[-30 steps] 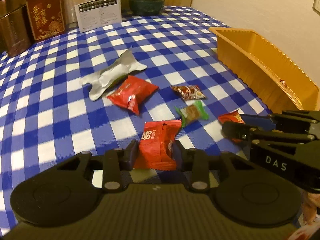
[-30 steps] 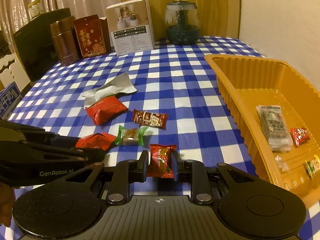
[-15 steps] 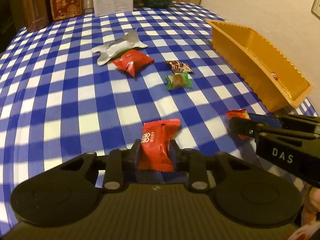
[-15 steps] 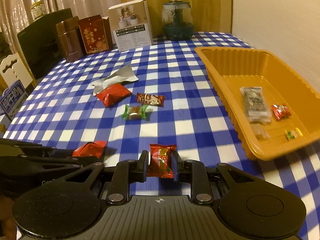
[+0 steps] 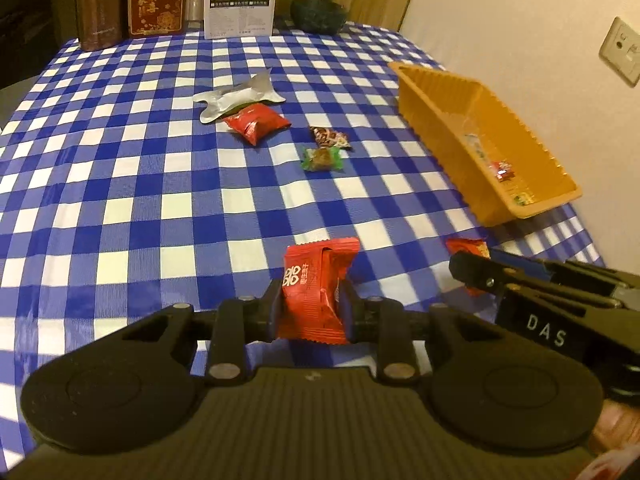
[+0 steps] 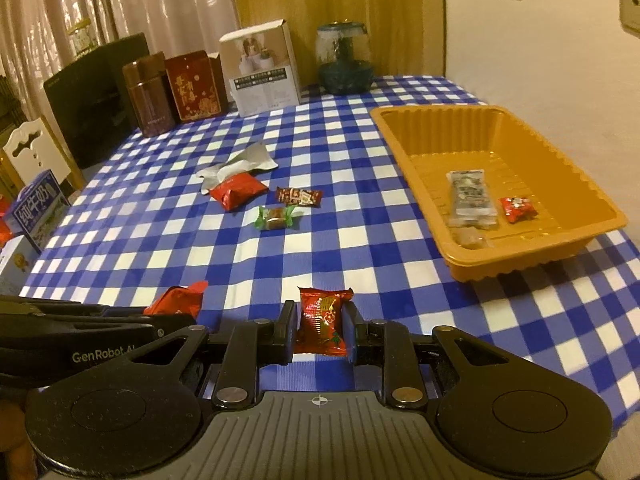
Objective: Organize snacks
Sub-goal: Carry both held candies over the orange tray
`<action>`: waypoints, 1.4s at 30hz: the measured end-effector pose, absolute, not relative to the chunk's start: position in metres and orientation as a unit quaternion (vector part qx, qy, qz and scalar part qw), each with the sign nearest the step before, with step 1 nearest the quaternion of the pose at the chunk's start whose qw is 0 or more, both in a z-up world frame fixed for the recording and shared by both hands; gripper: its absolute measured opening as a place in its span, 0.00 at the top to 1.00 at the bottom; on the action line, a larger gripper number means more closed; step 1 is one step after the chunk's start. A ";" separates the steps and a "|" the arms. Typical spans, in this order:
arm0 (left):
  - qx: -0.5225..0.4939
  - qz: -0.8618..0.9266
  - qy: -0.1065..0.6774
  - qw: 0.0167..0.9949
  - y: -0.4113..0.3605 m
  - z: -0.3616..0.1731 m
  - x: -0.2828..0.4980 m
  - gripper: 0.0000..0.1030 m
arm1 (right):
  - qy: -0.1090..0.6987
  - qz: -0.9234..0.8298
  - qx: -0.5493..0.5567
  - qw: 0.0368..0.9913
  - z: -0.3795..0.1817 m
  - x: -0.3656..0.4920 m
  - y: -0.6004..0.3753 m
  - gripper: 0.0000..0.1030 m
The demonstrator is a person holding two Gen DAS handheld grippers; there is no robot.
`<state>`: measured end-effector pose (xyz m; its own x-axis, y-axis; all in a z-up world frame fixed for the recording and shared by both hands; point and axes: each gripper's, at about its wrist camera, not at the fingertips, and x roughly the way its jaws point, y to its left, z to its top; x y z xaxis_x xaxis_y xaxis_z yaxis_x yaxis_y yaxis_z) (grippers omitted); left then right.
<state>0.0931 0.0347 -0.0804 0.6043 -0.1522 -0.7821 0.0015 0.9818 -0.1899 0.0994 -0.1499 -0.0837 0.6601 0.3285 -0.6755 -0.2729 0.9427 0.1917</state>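
My left gripper [image 5: 311, 300] is shut on a red snack packet [image 5: 316, 288], lifted above the checked tablecloth. My right gripper [image 6: 320, 320] is shut on a smaller red candy packet [image 6: 322, 318], also held off the table. Each gripper shows at the edge of the other's view: the right gripper [image 5: 472, 270] at lower right, the left gripper [image 6: 176, 312] at lower left. The orange tray [image 6: 600, 200] stands at the right and holds a clear long packet [image 6: 470, 196], a small red candy [image 6: 518, 208] and other small sweets. On the cloth lie a silver wrapper [image 6: 244, 160], a red pouch [image 6: 238, 190], a brown candy [image 6: 300, 196] and a green-wrapped candy [image 6: 276, 216].
Along the table's far edge stand a brown tin [image 6: 148, 96], a dark red box [image 6: 194, 86], a white carton [image 6: 264, 68] and a glass jar [image 6: 344, 60]. A milk carton [image 6: 38, 208] and a white chair [image 6: 34, 152] sit off the left side. The wall runs close behind the tray.
Both grippers have risen and pulled back from the snacks, each carrying its packet. The left jaws tightened on the red packet. The loose snacks and the tray now look farther away.
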 end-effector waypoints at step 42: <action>-0.091 -0.098 0.404 0.905 -0.032 -0.013 0.071 0.75 | 0.330 0.108 0.074 0.935 -0.029 0.059 -0.226 0.76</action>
<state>0.0710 -0.0322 -0.0129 0.6547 -0.2508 -0.7131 0.1037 0.9642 -0.2440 0.0592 -0.2260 -0.0288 0.7585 0.2507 -0.6016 -0.1529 0.9658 0.2096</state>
